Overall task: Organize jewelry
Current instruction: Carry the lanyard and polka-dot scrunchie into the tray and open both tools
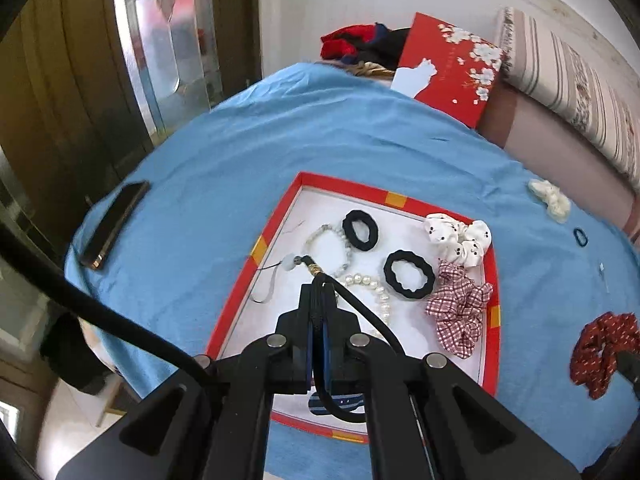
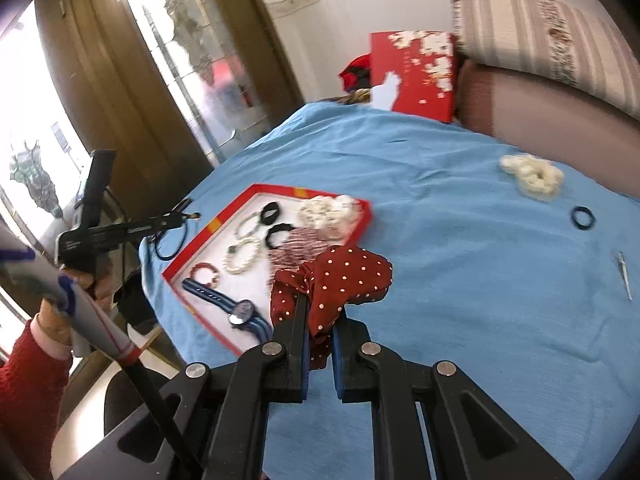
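A red-rimmed white tray [image 1: 276, 224] lies on the blue cloth; it also shows in the right wrist view [image 2: 224, 220]. It holds two black hair ties [image 1: 409, 275], bead and pearl bracelets [image 1: 374, 285], a white dotted scrunchie [image 1: 460, 240], a red checked scrunchie [image 1: 460, 312] and a blue-strapped watch [image 2: 240, 311]. My left gripper [image 1: 319, 288] is shut on a black cord necklace [image 1: 316, 270] over the tray. My right gripper [image 2: 320, 312] is shut on a red polka-dot scrunchie [image 2: 344, 276], held by the tray's right edge.
A cream scrunchie [image 2: 530, 174], a thin dark hair tie [image 2: 582, 217] and a small metal clip [image 2: 625, 274] lie on the cloth to the right. A phone [image 1: 114, 224] lies left of the tray. A red floral box [image 1: 448, 66] leans at the back.
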